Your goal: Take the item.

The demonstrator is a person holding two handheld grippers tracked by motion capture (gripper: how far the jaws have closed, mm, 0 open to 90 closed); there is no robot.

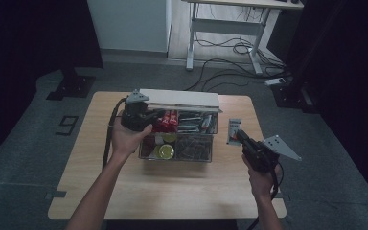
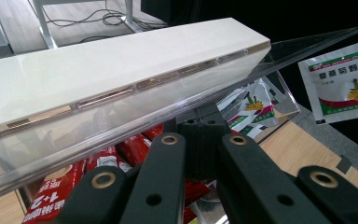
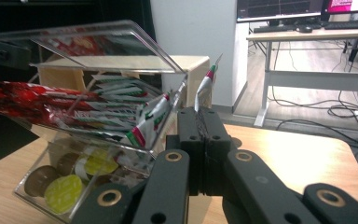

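Observation:
A clear compartment box (image 1: 194, 159) stands mid-table with its white-edged lid (image 1: 182, 99) raised. Red stick packs (image 1: 168, 120) and green-and-white sachets fill the rear compartments, coffee capsules (image 1: 165, 151) the front left one. My left gripper (image 1: 153, 117) is at the box's rear left corner. In the left gripper view it (image 2: 200, 122) is shut, its tips just under the lid (image 2: 121, 60) and above the red packs (image 2: 51, 191). My right gripper (image 1: 240, 137) hovers right of the box, shut on a white sachet (image 1: 233, 128), which stands edge-on (image 3: 204, 86) above the jaws (image 3: 204, 116).
The wooden table (image 1: 172, 191) has bare room in front of the box and at both sides. Beyond its far edge stand a desk frame (image 1: 230, 28), loose cables on the floor and a black stand (image 1: 72, 81).

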